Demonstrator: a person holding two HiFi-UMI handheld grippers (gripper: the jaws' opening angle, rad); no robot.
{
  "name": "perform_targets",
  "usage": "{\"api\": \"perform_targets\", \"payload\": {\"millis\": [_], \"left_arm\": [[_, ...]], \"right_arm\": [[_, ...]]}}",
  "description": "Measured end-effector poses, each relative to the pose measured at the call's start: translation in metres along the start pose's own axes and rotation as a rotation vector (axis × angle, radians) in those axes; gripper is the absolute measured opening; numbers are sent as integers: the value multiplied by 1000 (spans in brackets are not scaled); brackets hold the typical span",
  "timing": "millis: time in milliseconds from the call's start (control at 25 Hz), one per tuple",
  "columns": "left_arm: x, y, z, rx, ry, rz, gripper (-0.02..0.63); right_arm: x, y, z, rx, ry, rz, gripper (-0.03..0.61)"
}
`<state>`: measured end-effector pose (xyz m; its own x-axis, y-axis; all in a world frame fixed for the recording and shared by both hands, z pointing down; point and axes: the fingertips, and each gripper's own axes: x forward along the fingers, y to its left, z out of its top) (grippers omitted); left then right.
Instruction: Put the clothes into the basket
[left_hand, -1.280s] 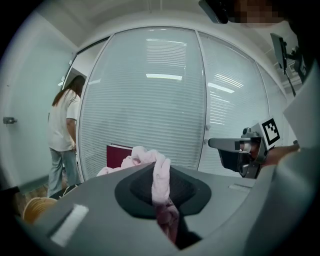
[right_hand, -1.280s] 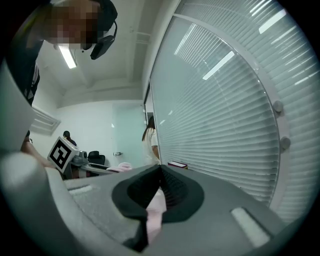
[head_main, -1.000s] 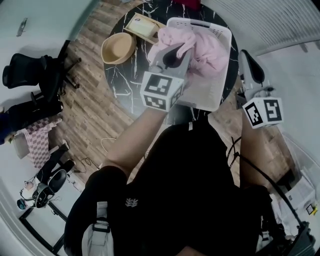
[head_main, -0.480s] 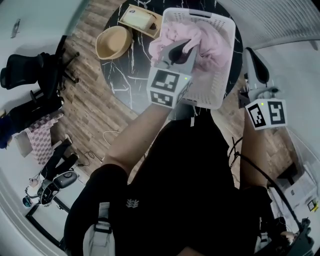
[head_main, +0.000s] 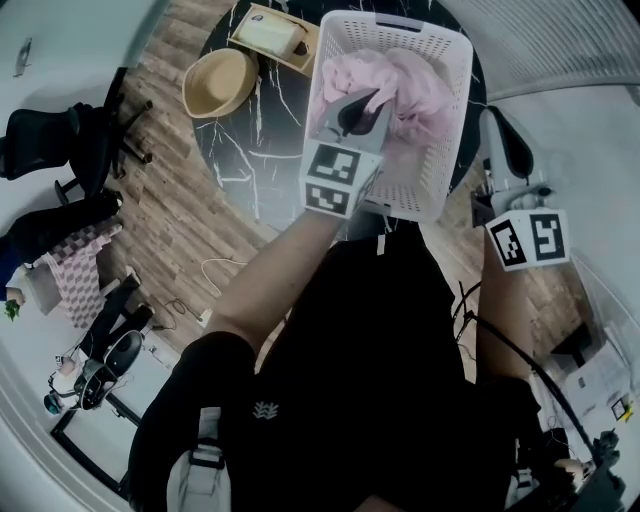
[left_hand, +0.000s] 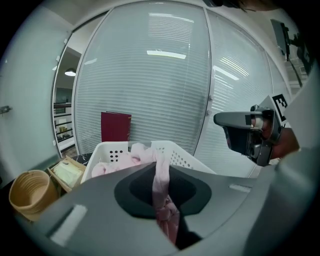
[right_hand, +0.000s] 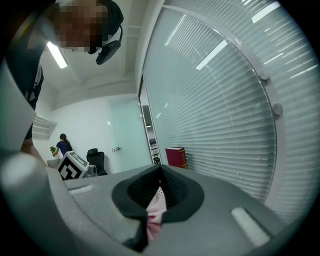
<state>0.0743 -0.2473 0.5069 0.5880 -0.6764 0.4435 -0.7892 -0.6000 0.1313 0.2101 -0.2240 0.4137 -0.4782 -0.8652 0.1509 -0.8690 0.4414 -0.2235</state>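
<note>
Head view, basket: a white basket (head_main: 440, 170) is sitting on the dark counter (head_main: 250, 150), near a wicker bowl (head_main: 220, 82) and a wooden tray (head_main: 272, 33).
Head view, clothes: pink clothes (head_main: 410, 85) are lying heaped inside the basket.
Head view, left tool (head_main: 358, 105): it is hanging over the basket, tips at the heap.
Head view, right tool (head_main: 500, 130): it is hovering just beside the basket's right wall.
Left gripper view, grip: the jaws are clenching a strip of the pink clothes (left_hand: 159, 170), which is trailing to the basket (left_hand: 112, 152).
Left gripper view, behind: a red book (left_hand: 116, 127) is standing by the blinds.
Right gripper view, grip: the right tool (right_hand: 159, 195) is holding its jaws together at the tips. A pink sliver is showing in the slit below; whether it is pinched, I cannot tell.
</note>
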Motion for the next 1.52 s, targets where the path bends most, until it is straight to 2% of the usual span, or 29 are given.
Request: {"api": "perform_targets", "payload": {"millis": [320,440,520,800,1000,1160,1320,1520], "left_arm": [[10,6,-18,49,84,14,70],[8,6,-5,99,25,22,78],[9,6,4,111,-1,21,107],[-6,13,19,75,-45,48,138],[-33,24,38,43,-100,74,137],[-66,35,67,42,-176,89,97],[-107,56,92,48,-263,152,54],[-161,80,112,57,-329,236,16]], "right_arm": [[2,2,-7,5,19,1,2],[3,3,-12,2,27,0,2],[4,3,-14,2,29,1,2],[7,12,-5,-11,22,20,2],[13,22,11,-38,15,43,2],[18,28,21,-74,9,55,2],[19,35,27,-94,4,64,2],[14,31,41,-125,-3,65,2]]}}
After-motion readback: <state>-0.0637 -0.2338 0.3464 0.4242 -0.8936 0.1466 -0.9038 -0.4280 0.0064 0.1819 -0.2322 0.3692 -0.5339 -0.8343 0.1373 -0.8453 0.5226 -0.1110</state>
